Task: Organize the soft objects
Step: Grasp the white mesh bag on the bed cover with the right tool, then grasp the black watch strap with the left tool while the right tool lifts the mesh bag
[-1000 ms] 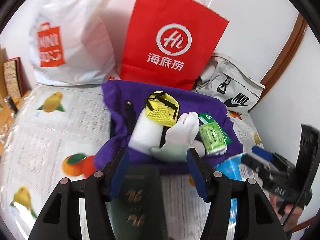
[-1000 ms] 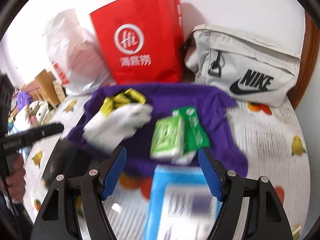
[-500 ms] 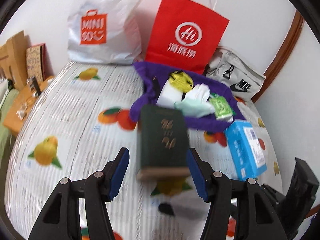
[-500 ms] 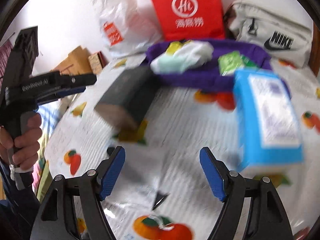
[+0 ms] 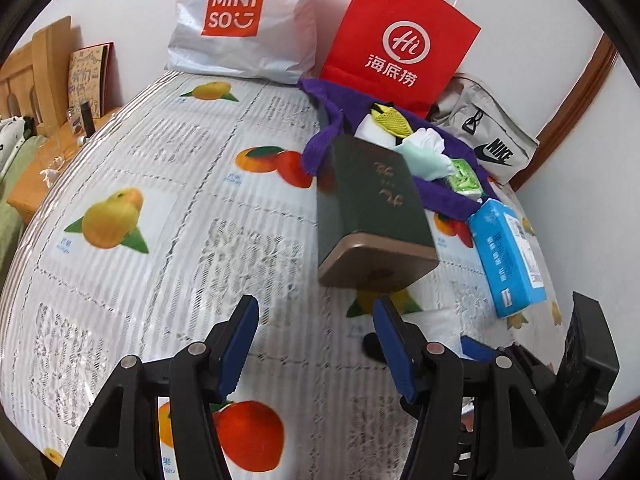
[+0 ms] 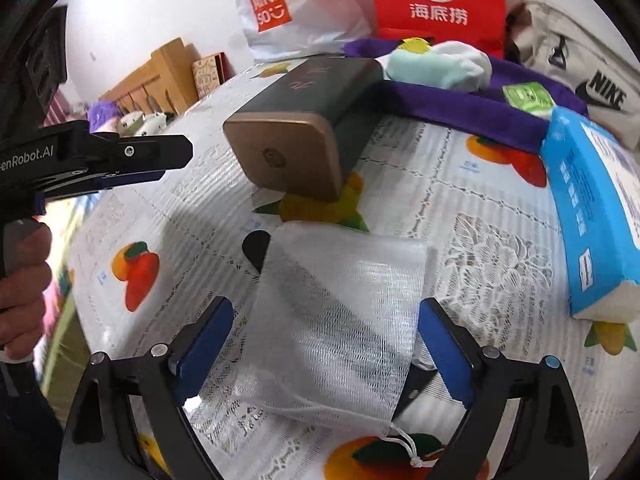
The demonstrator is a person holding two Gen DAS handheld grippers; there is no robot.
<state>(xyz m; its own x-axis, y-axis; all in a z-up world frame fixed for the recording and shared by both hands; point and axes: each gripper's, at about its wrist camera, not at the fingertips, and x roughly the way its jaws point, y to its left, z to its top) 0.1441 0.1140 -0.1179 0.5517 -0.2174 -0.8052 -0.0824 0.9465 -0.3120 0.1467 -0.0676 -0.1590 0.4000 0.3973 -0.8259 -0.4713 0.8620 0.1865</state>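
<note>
1. Between the right claw pads lies a white mesh drawstring pouch on the fruit-print counter; jaws spread wide, just been opening, pads not pressing it.
2. Left claw approx half spread, nothing in it, over bare cloth.
3. Dark green box sits beyond, w/ blue tissue pack to its right.
4. Purple cloth at back holds socks, green packs.

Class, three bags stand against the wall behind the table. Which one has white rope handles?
The red paper bag, standing between the white plastic bag and the grey Nike bag; neither of those shows rope handles.
</note>
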